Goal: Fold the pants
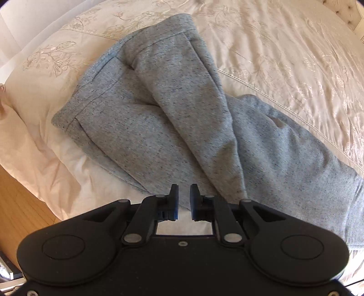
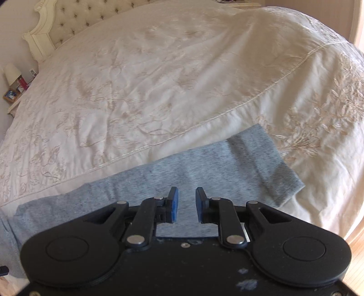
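Grey-blue heathered sweatpants (image 1: 159, 118) lie on a cream embroidered bedspread (image 1: 284, 45). In the left wrist view one leg is folded over the waist part, and the other leg runs to the right. My left gripper (image 1: 183, 190) is open and empty, its fingertips just above the near edge of the pants. In the right wrist view a pant leg (image 2: 204, 168) stretches from lower left to its cuff at the right. My right gripper (image 2: 187, 193) is open and empty, hovering over the middle of that leg.
The bedspread (image 2: 159, 79) covers a large bed with a tufted headboard (image 2: 68, 18). A nightstand with a lamp (image 2: 13, 72) stands at the far left. Wooden floor (image 1: 20, 205) shows beyond the bed edge.
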Action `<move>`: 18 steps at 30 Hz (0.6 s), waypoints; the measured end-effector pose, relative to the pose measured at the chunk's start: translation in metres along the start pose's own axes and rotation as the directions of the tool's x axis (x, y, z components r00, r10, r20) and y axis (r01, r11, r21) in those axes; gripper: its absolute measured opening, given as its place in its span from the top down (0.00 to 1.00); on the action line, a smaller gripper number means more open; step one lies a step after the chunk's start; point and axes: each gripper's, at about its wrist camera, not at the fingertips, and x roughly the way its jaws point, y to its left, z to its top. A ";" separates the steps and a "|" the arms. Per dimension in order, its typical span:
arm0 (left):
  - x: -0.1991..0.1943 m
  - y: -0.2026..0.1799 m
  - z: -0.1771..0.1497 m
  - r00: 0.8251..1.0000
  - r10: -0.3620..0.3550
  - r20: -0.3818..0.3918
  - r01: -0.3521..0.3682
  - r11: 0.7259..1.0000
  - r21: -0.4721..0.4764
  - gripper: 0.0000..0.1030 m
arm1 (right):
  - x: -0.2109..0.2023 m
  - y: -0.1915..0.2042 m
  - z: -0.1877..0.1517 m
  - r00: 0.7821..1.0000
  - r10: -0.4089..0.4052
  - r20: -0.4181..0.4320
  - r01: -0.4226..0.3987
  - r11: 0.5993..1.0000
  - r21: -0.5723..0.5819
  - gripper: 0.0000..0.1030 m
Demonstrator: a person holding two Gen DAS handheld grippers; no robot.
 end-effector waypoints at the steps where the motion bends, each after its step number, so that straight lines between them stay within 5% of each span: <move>1: 0.002 0.009 0.007 1.000 -0.003 -0.001 0.003 1.000 0.004 0.82 | 0.002 0.020 -0.003 0.999 0.037 -0.011 -0.037 0.999 -0.016 0.78; 8: 0.016 0.072 0.070 1.000 -0.024 -0.012 0.025 0.992 0.125 0.82 | 0.014 0.189 -0.030 0.973 0.211 -0.099 -0.225 0.961 -0.164 0.75; 13: 0.044 0.104 0.119 0.998 -0.043 -0.045 0.051 0.980 0.194 0.82 | 0.032 0.328 -0.053 0.930 0.328 -0.167 -0.364 0.885 -0.290 0.74; 18: 0.071 0.120 0.157 0.994 -0.054 -0.096 0.077 0.963 0.259 0.82 | 0.059 0.426 -0.065 0.916 0.349 -0.198 -0.401 0.823 -0.402 0.72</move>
